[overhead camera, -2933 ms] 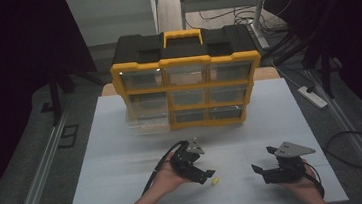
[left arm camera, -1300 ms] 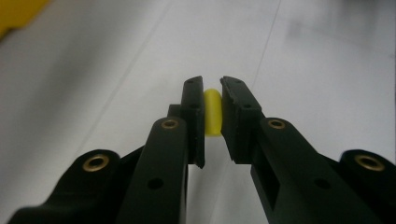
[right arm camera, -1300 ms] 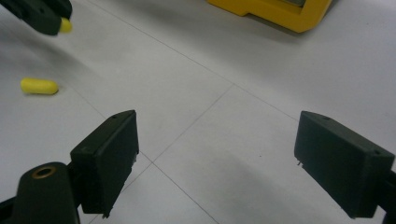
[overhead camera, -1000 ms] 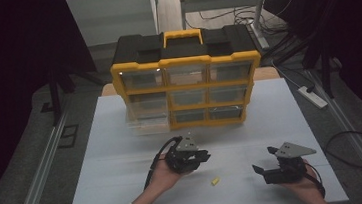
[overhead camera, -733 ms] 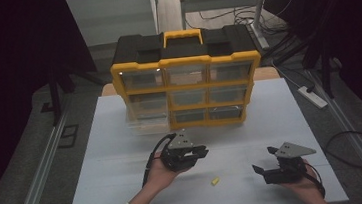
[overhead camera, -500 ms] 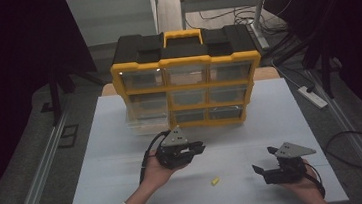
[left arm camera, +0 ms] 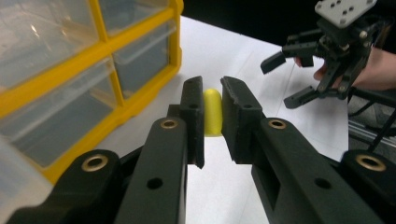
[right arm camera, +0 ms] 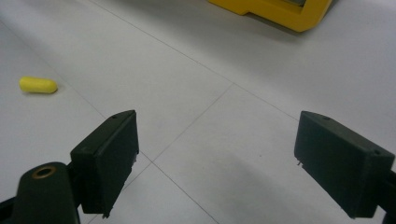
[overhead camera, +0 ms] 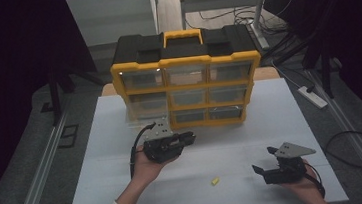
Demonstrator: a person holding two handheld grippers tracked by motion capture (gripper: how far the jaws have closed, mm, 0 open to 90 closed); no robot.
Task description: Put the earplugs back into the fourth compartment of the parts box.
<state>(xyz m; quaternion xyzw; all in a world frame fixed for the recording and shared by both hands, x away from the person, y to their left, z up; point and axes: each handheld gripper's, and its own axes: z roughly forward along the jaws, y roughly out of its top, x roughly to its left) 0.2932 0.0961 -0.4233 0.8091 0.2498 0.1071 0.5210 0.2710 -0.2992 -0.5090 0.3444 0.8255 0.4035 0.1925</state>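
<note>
One white table top carries everything here, and at its far side stands the big yellow and black plastic organiser case with its clear drawers. I hold my left gripper raised above the sheet, just in front of the case's lower drawers, its jaws pointing toward the right. In the left gripper view those jaws are clamped on a small yellow rounded capsule, which stands upright between the pads, clear of the table. My right gripper rests low near the table's near right corner, jaws spread wide with nothing between them. A second small yellow capsule lies flat on the white surface between my two hands, nearer the right one.
</note>
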